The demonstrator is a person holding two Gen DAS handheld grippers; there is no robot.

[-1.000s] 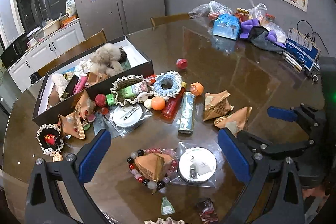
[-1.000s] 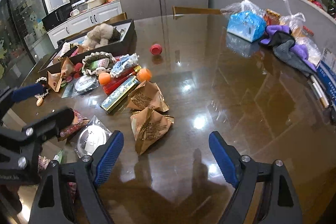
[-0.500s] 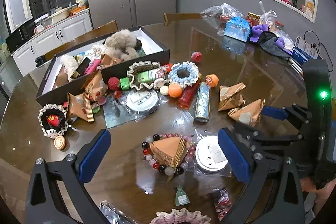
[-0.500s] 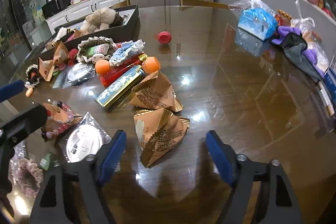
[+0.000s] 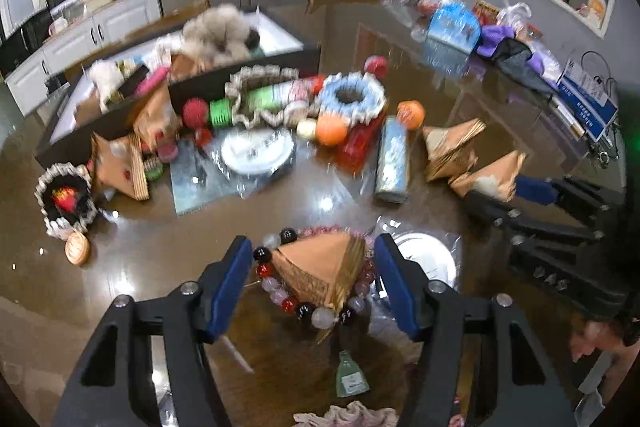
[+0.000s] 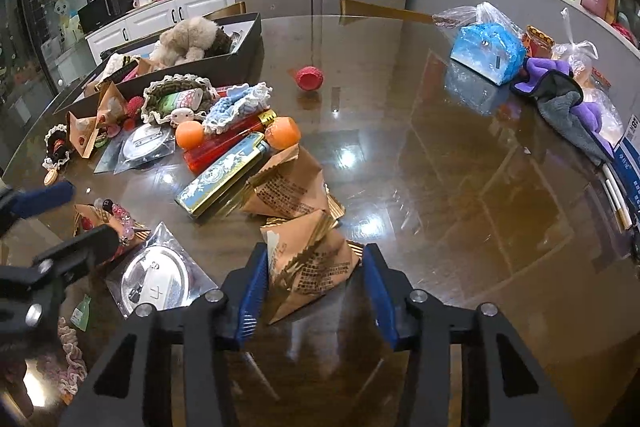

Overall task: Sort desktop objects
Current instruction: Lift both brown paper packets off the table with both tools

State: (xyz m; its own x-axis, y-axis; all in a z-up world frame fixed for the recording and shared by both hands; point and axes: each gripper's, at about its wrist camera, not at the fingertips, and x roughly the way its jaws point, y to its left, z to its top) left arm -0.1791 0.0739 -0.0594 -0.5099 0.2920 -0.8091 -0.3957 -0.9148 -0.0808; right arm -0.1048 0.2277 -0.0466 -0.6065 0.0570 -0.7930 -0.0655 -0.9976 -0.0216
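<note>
A brown pyramid packet lies inside a ring of beads on the glossy table. My left gripper straddles both, its jaws closing, with thin gaps still showing at the blue pads. A second brown printed packet sits between the fingers of my right gripper, whose jaws are closing too. One pad is at the packet's edge, and a slim gap shows at the other. In the left wrist view the right gripper appears beside that packet.
A round tin in a clear bag lies between the two grippers. Another brown packet, a blue patterned lighter, orange balls and crochet pieces crowd the table in front of a black box. Bags and cloths line the far right edge.
Both grippers have come down and forward over their packets. Their jaws have narrowed from wide open to close around the packets.
</note>
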